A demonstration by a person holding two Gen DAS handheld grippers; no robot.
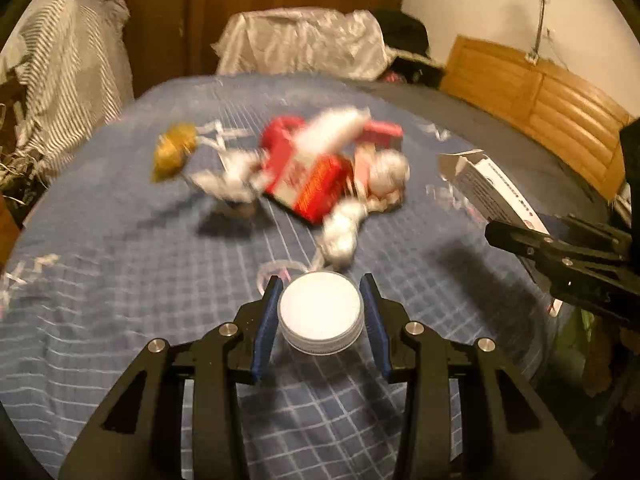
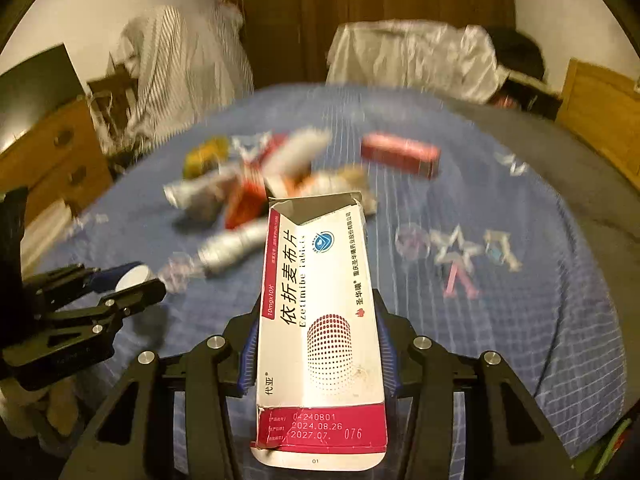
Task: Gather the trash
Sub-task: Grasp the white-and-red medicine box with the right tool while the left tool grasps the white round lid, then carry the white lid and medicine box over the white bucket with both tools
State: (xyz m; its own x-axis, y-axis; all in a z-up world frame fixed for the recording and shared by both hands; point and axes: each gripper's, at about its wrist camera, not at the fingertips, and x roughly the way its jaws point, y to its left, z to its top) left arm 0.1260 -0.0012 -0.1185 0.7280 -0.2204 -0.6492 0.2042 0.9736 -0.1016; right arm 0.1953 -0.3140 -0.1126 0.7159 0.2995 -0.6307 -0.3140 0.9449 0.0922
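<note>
Your left claw (image 1: 322, 312) is clenched on a white round lid (image 1: 321, 314), lifted over the blue checked bed (image 1: 120, 280), with bare cover at 6 and 9 o'clock. Your right claw (image 2: 316, 344) grips a white-and-magenta tablet box (image 2: 320, 320), its torn flap pointing to 12 o'clock. The trash pile (image 1: 312, 176) lies at 12 o'clock, too blurred to sort. The wooden headboard (image 1: 540, 96) bounds the bed at 2 o'clock. Only the right view shows the paper scraps (image 2: 460, 256) at 3 o'clock and a red box (image 2: 400, 154) apart from the pile.
</note>
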